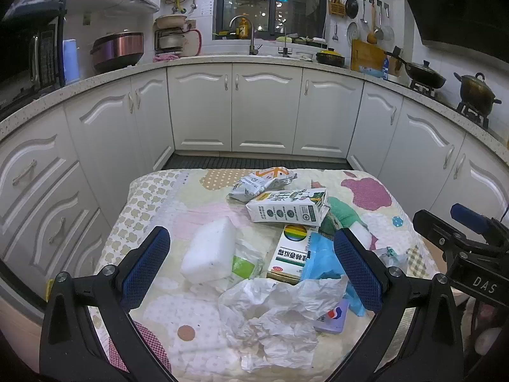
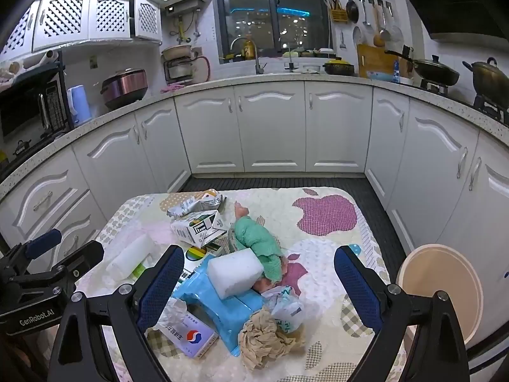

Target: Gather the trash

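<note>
Both grippers, left and right, hung spread wide and empty over the table, where the trash lay heaped toward its near middle. The foam block looked light and springy, best squeezed across its short sides. The crumpled paper and brown wad seemed soft, fit to pinch anywhere. The carton was likely stiff but crushable, so its narrow faces suited a grip. A round bin stood just beside the table.
</note>
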The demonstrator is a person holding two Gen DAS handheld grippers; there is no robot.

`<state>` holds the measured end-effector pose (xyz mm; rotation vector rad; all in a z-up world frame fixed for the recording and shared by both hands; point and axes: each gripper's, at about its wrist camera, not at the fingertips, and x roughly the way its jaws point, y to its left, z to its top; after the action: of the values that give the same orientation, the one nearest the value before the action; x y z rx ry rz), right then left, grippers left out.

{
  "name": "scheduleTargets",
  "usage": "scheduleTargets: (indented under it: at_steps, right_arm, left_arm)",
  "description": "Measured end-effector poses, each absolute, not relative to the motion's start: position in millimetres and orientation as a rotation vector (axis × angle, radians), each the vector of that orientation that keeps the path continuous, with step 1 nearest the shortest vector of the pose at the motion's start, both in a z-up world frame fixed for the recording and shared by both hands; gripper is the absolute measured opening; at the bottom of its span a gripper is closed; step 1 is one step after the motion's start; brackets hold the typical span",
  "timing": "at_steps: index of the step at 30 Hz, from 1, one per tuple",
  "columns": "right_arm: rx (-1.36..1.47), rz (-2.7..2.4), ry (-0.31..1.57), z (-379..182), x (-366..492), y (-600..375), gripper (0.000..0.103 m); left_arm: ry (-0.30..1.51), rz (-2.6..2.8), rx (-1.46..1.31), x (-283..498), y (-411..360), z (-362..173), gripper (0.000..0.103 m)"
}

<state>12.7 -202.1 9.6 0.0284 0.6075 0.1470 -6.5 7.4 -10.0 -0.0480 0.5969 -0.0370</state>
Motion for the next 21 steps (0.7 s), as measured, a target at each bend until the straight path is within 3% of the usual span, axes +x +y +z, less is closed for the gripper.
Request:
scheduleTargets:
  at_steps: [21]
  right_arm:
    - [0.03, 0.143, 0.605, 8.3, 11.8, -203.7, 0.094]
  left_arm:
    - [0.603, -0.043, -0.063, -5.3, 6.1, -11.4, 0.102]
